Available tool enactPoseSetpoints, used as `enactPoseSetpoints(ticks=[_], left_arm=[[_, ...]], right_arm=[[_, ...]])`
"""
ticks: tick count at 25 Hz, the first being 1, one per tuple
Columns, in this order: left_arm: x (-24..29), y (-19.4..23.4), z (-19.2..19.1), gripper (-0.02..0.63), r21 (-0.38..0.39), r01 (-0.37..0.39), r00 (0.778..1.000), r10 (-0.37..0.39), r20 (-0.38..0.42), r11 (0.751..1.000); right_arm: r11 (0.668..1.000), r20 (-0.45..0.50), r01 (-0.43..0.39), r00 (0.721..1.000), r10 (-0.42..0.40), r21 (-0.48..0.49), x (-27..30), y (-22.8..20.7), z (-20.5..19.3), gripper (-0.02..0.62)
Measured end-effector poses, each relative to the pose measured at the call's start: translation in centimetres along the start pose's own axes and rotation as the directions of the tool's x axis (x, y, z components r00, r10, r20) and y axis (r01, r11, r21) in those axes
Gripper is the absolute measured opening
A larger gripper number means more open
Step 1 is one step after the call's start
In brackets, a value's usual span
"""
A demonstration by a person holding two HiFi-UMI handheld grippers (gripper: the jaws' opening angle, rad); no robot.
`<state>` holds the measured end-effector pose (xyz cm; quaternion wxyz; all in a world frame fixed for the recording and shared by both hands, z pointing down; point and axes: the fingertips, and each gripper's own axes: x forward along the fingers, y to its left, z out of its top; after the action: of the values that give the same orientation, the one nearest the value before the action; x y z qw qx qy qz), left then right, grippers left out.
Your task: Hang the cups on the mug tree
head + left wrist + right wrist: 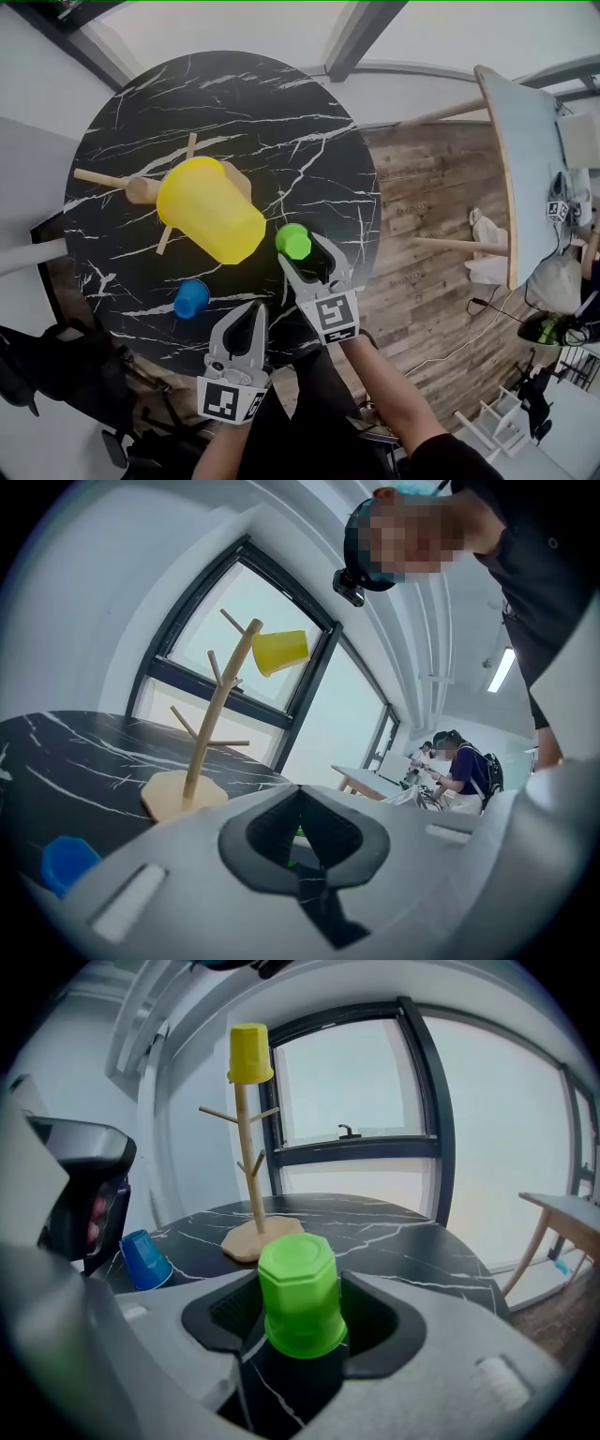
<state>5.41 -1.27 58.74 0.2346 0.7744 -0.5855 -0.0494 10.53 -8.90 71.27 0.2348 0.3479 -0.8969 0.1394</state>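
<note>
A wooden mug tree [141,189] stands on the round black marble table [234,103], with a yellow cup [211,208] hung upside down on its top peg. Right of it a green cup [293,241] stands upside down on the table, between the jaws of my right gripper [302,251]. In the right gripper view the green cup [300,1293] fills most of the gap, with some space showing at the left pad. A blue cup [190,298] sits near the front left. My left gripper [246,309] is shut and empty at the table's front edge.
A pale wooden table [511,159] stands to the right on the plank floor [422,216]. Dark chairs or bags [56,366] crowd the near left. Windows run behind the marble table. People sit at a far desk [450,771].
</note>
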Motion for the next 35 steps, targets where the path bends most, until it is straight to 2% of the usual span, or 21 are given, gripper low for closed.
enactPoseSetpoints(ticks=[16, 35], left_arm=[[-0.6, -0.2, 1.2, 0.000, 0.001, 0.007, 1.000, -0.007, 0.016, 1.000], [-3.9, -3.9, 7.6, 0.000, 0.025, 0.032, 0.994, -0.034, 0.100, 0.999]], right_arm=[[1.000, -0.002, 0.018, 1.000, -0.018, 0.002, -0.7, 0.2, 0.3, 0.239], [1.000, 0.067, 0.029, 0.997, -0.029, -0.002, -6.3, 2.4, 7.1, 0.238]])
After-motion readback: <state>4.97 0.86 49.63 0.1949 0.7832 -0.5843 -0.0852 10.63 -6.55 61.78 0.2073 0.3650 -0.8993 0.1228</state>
